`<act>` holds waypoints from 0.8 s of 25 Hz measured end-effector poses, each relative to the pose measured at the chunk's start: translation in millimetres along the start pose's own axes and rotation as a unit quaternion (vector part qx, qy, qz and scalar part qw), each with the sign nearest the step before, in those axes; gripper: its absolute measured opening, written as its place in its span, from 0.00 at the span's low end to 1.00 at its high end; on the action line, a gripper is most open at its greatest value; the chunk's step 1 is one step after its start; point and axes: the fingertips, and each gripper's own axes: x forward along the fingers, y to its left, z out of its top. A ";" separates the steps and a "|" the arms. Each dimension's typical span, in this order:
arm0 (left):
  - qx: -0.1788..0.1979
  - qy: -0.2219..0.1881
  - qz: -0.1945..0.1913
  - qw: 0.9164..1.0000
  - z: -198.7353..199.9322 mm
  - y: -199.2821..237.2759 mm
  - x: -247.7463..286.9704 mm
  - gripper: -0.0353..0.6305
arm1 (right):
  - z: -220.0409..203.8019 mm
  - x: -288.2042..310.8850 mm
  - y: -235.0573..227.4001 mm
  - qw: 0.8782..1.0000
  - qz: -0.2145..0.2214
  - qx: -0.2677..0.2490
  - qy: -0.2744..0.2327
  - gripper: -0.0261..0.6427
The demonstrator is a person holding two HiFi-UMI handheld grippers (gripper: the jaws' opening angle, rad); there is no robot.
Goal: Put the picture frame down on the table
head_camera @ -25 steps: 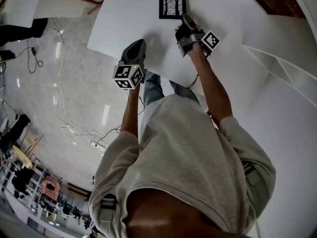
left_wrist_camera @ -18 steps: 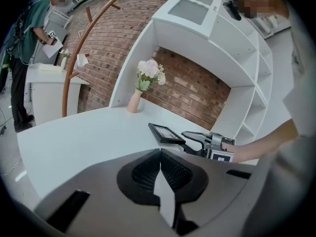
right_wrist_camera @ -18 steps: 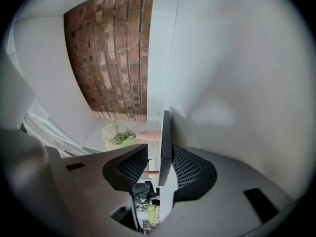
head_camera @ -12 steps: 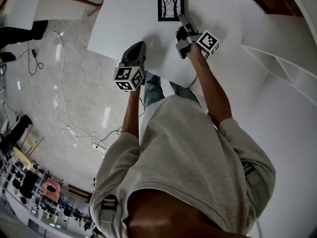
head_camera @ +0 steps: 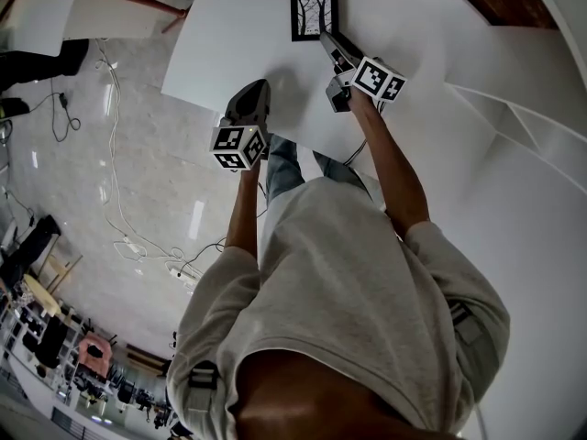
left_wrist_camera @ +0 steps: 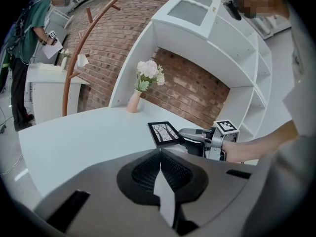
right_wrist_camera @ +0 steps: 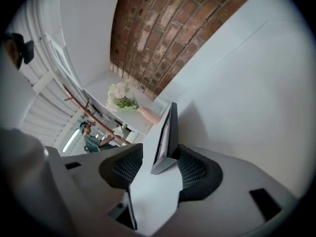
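Right gripper [right_wrist_camera: 160, 164]: its jaws have just been opening and now stand wide. A corner of the picture frame [head_camera: 314, 11] is between them, but the pads do not squeeze it.
Picture frame: it lies flat, face up, on the white counter [head_camera: 238, 35], at the side far from the person.
Left gripper [left_wrist_camera: 159, 169]: jaws together and empty, well apart from the frame.
Meaning: the frame looks released, so the task seems almost done. I judge that only drawing the right gripper back, without dragging the frame, is left.

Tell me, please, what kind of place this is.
Probably a staged room set inside a larger workshop or studio hall: a white table, white shelving against a brick wall, a vase of flowers, and loose cables on the bare floor.
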 end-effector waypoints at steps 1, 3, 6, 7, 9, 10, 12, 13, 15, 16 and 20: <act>0.000 0.000 0.000 1.000 -0.5 -0.3 -0.4 0.08 | -3.1 0.3 -0.2 1.000 -0.002 -0.027 0.012 0.37; -0.002 0.000 -0.001 1.000 -2.0 -2.4 -0.7 0.08 | -8.5 -1.2 -1.8 0.995 -0.017 -0.094 0.041 0.38; -0.004 -0.001 -0.002 1.000 -1.9 -5.7 1.0 0.08 | -13.9 -2.6 -6.0 0.973 -0.049 -0.204 0.091 0.37; -0.004 -0.001 -0.003 1.000 -1.1 -6.8 1.8 0.08 | -15.3 -2.4 -6.4 0.965 -0.054 -0.235 0.104 0.37; -0.002 -0.002 -0.005 1.000 0.0 -9.6 2.8 0.08 | -18.4 -1.8 -6.9 0.949 -0.059 -0.283 0.125 0.37; -0.001 -0.003 -0.006 1.000 0.3 -10.9 3.1 0.08 | -19.9 -1.8 -7.2 0.942 -0.061 -0.301 0.135 0.37; -0.001 -0.003 -0.007 1.000 -0.3 -12.7 3.3 0.08 | -22.8 -2.5 -8.8 0.929 -0.066 -0.332 0.152 0.37; -0.001 -0.003 -0.008 1.000 -0.9 -12.8 3.3 0.08 | -23.7 -3.1 -10.6 0.922 -0.071 -0.347 0.158 0.35; -0.005 -0.004 -0.007 1.000 -0.9 -10.7 2.6 0.08 | -24.1 -3.5 -13.8 0.911 -0.083 -0.368 0.167 0.34; -0.009 -0.005 -0.007 1.000 0.2 -8.9 2.1 0.08 | -23.8 -3.1 -14.2 0.908 -0.088 -0.373 0.170 0.33; -0.025 -0.015 -0.006 1.000 5.3 -6.8 1.0 0.08 | -22.5 -1.8 -15.1 0.909 -0.092 -0.369 0.170 0.31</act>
